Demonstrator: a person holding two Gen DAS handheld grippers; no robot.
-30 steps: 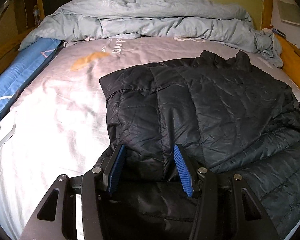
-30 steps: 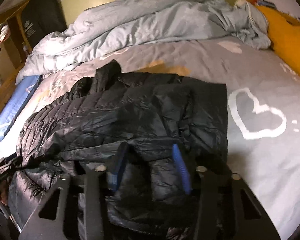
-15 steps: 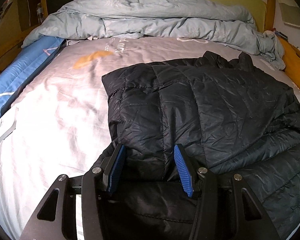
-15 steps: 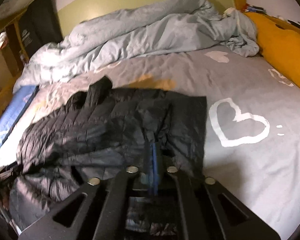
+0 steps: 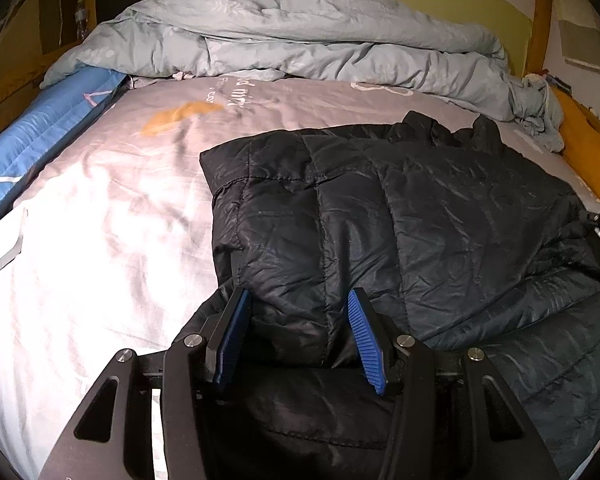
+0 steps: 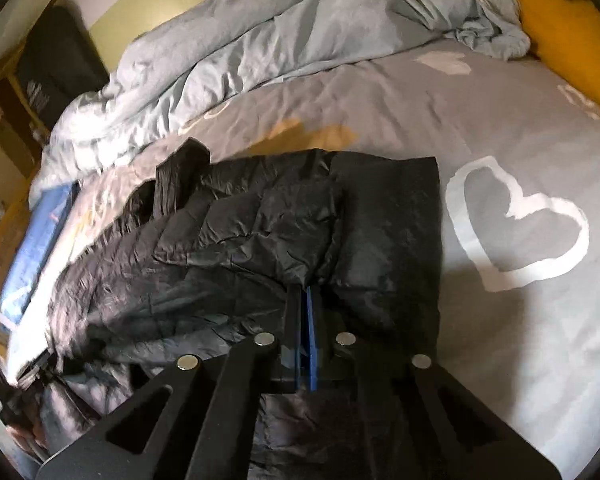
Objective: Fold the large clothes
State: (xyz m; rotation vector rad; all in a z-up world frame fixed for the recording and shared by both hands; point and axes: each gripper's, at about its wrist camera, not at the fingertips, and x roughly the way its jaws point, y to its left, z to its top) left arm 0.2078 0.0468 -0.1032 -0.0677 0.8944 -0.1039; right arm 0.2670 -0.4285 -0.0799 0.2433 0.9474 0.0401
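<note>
A black quilted jacket point(image 5: 400, 220) lies spread on the grey bed sheet point(image 5: 120, 220), partly folded over itself. My left gripper point(image 5: 300, 320) sits at the jacket's near left edge. Its blue pads point(image 5: 236, 328) stand half apart and press on a thick puffy fold between them. In the right wrist view the jacket point(image 6: 260, 240) lies left of a white heart print. My right gripper point(image 6: 305, 304) is at the near right part, its jaws closing until the pads meet. A pointed pinch of jacket fabric runs into them.
A crumpled light-blue duvet point(image 5: 300, 40) is heaped along the far side of the bed. A blue mat point(image 5: 40, 132) lies along the left edge and an orange pillow point(image 6: 560, 20) at the far right. Bare sheet point(image 6: 500, 140) stretches right of the jacket.
My right gripper went from half apart to pads together on the jacket and shifted sideways. The left gripper stayed put with the same hold.
</note>
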